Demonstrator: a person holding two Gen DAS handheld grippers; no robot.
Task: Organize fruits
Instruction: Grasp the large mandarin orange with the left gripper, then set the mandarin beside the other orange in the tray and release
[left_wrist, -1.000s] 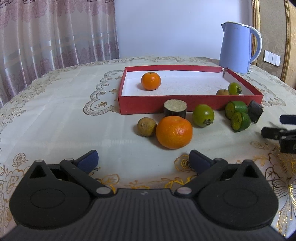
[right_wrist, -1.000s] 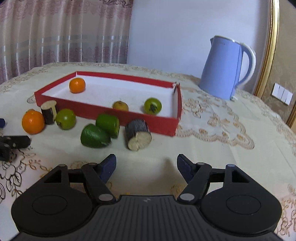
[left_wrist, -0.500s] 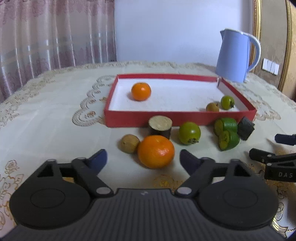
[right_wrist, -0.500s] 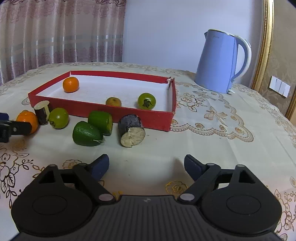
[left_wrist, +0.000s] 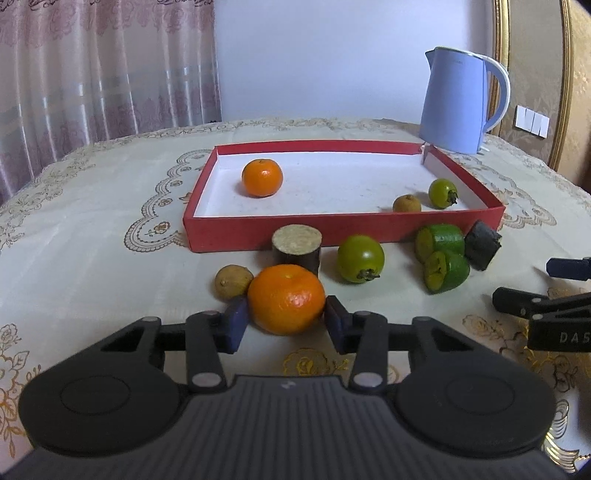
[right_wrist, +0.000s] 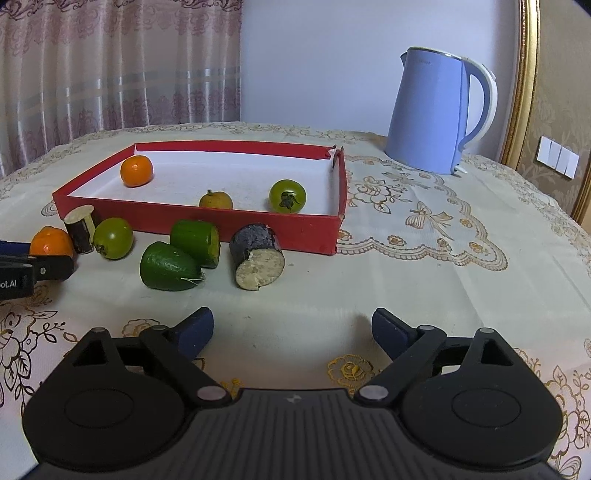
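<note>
Fruits are what I am sorting, and from what I see the job is well under half done. Going left to right in the left wrist view: the red tray (left_wrist: 343, 223) sits in the middle of the table (left_wrist: 92, 221), and inside it lie three pieces: a small orange (left_wrist: 262, 177) at the far left, then a little brown fruit (left_wrist: 406, 203) and a small green tomato (left_wrist: 442, 193) toward the right end.

Outside, along the tray's near wall, seven pieces wait. A brown fruit (left_wrist: 233, 282) lies farthest left, touching or just beside the big orange (left_wrist: 286, 298). Behind that orange stands a dark stub with a pale cut top (left_wrist: 296, 248), then a green tomato (left_wrist: 360, 258), two green halves (left_wrist: 443, 254) close together, and a dark chunk (left_wrist: 482, 249) at the tray's near right corner.

My left gripper (left_wrist: 282, 319) has its pads on either side of the big orange, and I judge they are pressed against it, though it rests on the cloth, not yet lifted. My right gripper (right_wrist: 291, 332) hangs with its jaws spread wide over bare cloth, near the dark chunk and holding nothing.

I judge the orange goes in next, then the other six.
</note>
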